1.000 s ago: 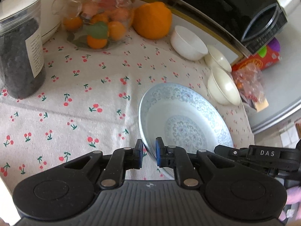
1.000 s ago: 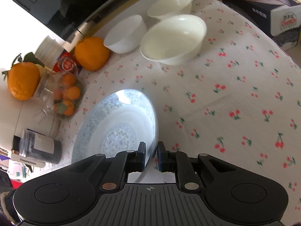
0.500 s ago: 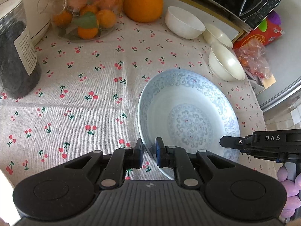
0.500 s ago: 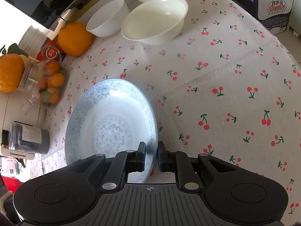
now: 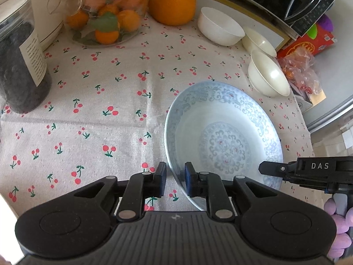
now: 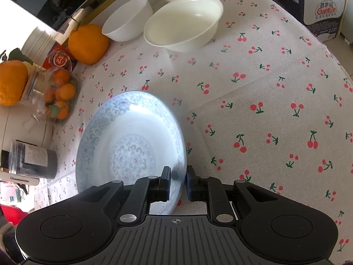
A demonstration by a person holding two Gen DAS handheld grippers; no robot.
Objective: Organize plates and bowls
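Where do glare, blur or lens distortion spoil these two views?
Left wrist view: sharp overall, strong fisheye bending at the edges, a soft sheen inside the blue patterned plate. Right wrist view: a bright glare patch washes out the plate's far rim, its right edge near the hand-held gripper looks smeared, and the cherry tablecloth curves.

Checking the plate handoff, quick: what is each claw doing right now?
Left claw: opening, rim of the blue patterned plate between its fingers, with a gap showing.
Right claw: closed on the plate's opposite rim.

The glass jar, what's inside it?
The glass jar holds small oranges and a green leaf. Something reddish sits near the top, too blurred to name. Fruit at the back is hidden.
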